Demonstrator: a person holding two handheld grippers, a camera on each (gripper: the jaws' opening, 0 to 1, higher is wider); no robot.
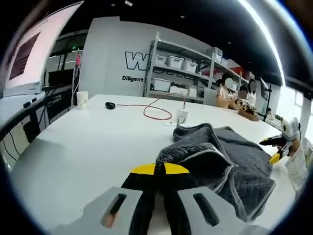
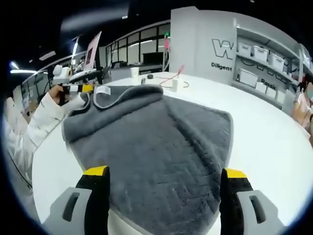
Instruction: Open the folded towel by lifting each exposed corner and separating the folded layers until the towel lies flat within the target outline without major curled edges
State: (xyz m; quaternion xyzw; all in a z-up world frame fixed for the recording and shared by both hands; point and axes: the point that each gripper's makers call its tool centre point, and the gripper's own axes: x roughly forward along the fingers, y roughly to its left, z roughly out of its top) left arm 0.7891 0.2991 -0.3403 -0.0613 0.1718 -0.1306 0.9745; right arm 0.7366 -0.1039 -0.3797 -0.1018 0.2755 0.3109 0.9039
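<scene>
Now the grey towel (image 2: 156,147) lies on the white worktop (image 2: 264,137), partly opened, with a flap still doubled over at about eleven o'clock in the right gripper view. The right gripper (image 2: 164,188) hovers over the near edge with its fingers (image 2: 98,188) spread wide, holding nothing. In the left gripper view, the left gripper (image 1: 160,171) sits at the towel's (image 1: 230,161) folded edge with its fingers (image 1: 143,172) drawn together; whether they pinch cloth I cannot tell, the yellow tips hide it.

Risk here: thick pile, so a pinch could catch two layers at once and drag the whole towel instead of peeling one layer. A hasty pull could also roll the hemmed edge under, leaving a curl. At twelve o'clock, a red cable (image 1: 154,108) and a paper cup (image 1: 82,99) sit well apart from the towel, though a wide sweep could snag them.
</scene>
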